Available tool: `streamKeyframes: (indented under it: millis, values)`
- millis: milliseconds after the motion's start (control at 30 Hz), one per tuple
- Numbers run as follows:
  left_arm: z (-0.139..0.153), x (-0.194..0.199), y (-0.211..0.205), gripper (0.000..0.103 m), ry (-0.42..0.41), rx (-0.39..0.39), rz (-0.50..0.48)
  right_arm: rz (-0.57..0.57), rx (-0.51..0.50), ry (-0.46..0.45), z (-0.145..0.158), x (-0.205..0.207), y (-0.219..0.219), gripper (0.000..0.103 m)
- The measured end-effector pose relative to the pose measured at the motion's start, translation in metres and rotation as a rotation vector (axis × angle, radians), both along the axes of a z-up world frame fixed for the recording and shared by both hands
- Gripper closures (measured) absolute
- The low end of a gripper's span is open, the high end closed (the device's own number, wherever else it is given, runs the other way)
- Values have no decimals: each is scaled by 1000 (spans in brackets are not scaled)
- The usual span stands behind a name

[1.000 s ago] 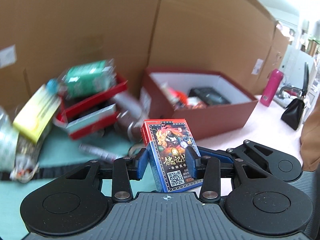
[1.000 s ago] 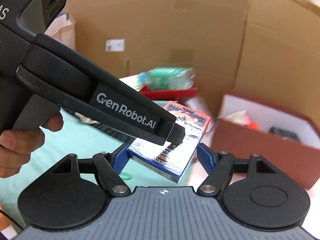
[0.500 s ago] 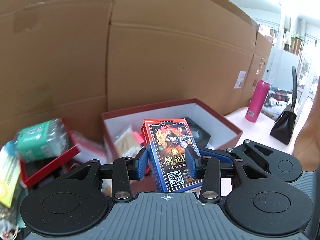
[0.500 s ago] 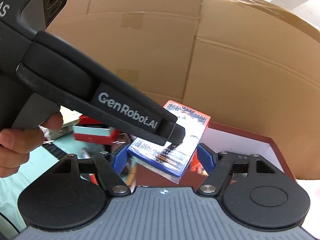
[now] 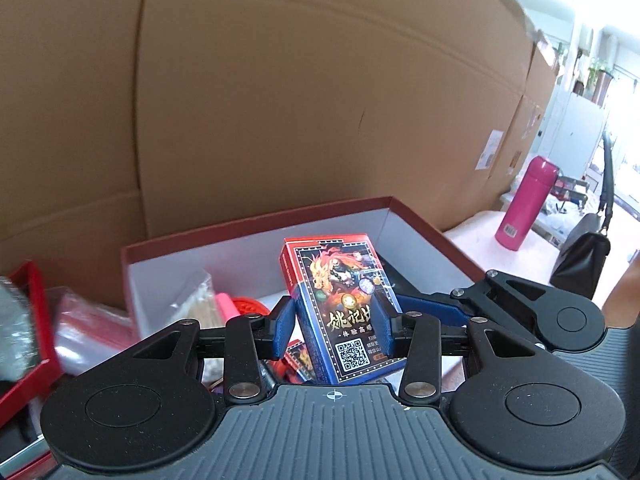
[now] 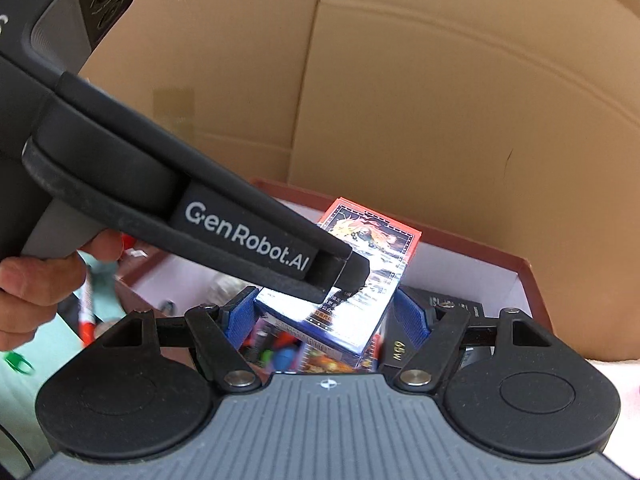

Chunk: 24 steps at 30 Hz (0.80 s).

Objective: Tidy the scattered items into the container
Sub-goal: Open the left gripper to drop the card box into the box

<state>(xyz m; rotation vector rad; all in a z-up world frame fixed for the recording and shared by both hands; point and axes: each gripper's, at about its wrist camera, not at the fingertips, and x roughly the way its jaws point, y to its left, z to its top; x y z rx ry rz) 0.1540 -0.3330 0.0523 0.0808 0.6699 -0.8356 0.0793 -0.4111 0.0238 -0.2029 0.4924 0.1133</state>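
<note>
The left hand-held gripper (image 5: 333, 330) clamps an upright blue-and-red card box (image 5: 345, 312) above the dark-red, white-lined cardboard container (image 5: 256, 226). The right hand-held gripper (image 6: 326, 318) stands wide, its blue pads (image 6: 412, 316) flanking that box without pressing it.

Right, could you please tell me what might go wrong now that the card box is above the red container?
The left claw pinches the card box only near its lower end, so it could pivot or slip. The right claw stands open close around the same box and might knock it. The red container is already cluttered, so the box may land tilted.
</note>
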Motion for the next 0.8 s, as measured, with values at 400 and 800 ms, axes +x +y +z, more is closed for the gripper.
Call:
streamKeyframes:
  millis: [400, 800]
  values:
    - [-23, 40, -13, 18, 92, 29, 68, 48, 30, 45, -10, 34, -14, 10]
    - [-17, 11, -4, 8, 15, 27, 68, -28, 65, 41, -17, 21, -9, 3]
